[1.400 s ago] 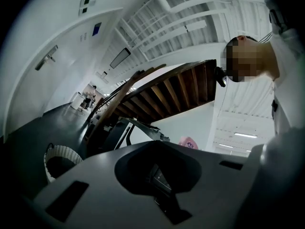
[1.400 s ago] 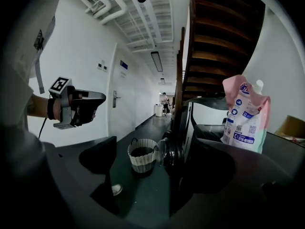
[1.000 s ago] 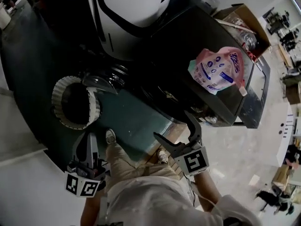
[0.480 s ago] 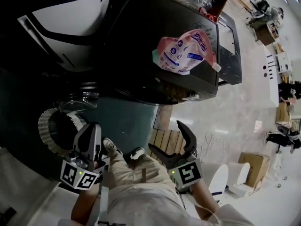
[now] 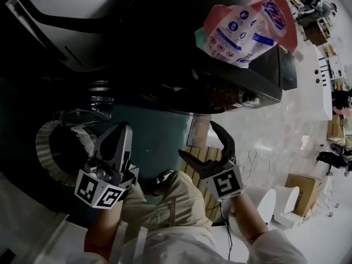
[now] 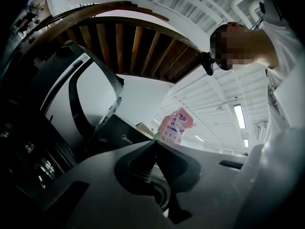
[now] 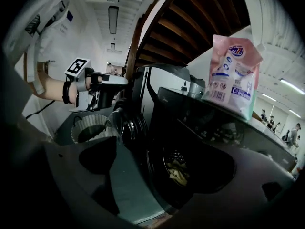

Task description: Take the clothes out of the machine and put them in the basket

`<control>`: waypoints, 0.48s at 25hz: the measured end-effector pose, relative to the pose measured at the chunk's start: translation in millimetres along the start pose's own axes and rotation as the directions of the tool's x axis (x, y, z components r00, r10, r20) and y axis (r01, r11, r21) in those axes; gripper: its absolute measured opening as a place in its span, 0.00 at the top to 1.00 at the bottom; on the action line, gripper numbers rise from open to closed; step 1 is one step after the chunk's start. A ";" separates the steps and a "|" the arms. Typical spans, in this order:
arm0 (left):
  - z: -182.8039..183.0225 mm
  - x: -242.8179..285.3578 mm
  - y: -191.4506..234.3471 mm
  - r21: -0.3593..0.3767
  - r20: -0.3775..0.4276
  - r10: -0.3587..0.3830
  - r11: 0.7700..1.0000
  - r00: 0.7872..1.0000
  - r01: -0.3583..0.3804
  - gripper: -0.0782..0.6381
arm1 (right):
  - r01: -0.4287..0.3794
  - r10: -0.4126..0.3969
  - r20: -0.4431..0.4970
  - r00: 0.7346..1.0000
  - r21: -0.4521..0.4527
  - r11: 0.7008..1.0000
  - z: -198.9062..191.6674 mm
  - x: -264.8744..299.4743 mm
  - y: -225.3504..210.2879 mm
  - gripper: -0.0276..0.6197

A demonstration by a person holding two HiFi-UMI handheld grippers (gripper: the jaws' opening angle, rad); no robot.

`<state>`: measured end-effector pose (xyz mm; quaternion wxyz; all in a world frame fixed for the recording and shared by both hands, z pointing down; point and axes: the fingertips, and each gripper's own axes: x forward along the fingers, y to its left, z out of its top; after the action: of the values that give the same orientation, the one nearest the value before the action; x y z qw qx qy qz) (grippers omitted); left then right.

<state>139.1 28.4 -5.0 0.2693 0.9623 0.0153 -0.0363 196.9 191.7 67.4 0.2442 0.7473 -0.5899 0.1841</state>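
Shadow and overlap hide much here

At lower left of the head view, the left claw [image 5: 122, 128] covers the right side of the basket [image 5: 47, 147], whose inside is too black to tell any contents. Low in the right gripper view, the clothes [image 7: 180, 171] show only as a pale crumple deep in the dark machine [image 7: 209, 128], with single pieces indistinguishable.

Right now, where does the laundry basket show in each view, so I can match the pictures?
Head view: the white ribbed basket is at the left edge, partly behind the left gripper.
Left gripper view: not in it.
Right gripper view: left of centre, low down.
Shared landmark: the pink pouch, top right in the head view, centre in the left gripper view, upper right in the right gripper view.
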 end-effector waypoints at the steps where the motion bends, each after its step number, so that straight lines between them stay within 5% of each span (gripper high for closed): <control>1: -14.3 -2.6 13.6 0.006 0.008 -0.005 1.000 1.000 0.005 0.87 | 0.012 -0.012 0.013 1.000 -0.017 1.000 -10.9 16.0 1.1 0.22; 12: -146.8 -3.8 126.6 0.013 0.101 -0.037 0.999 0.994 0.036 0.87 | 0.039 -0.038 0.013 0.999 -0.117 0.992 -139.3 161.7 9.7 0.22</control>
<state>150.5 -3.6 185.8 0.2637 0.9602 0.0190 -0.0899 227.5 143.0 273.2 0.2880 0.7440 -0.5864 0.1402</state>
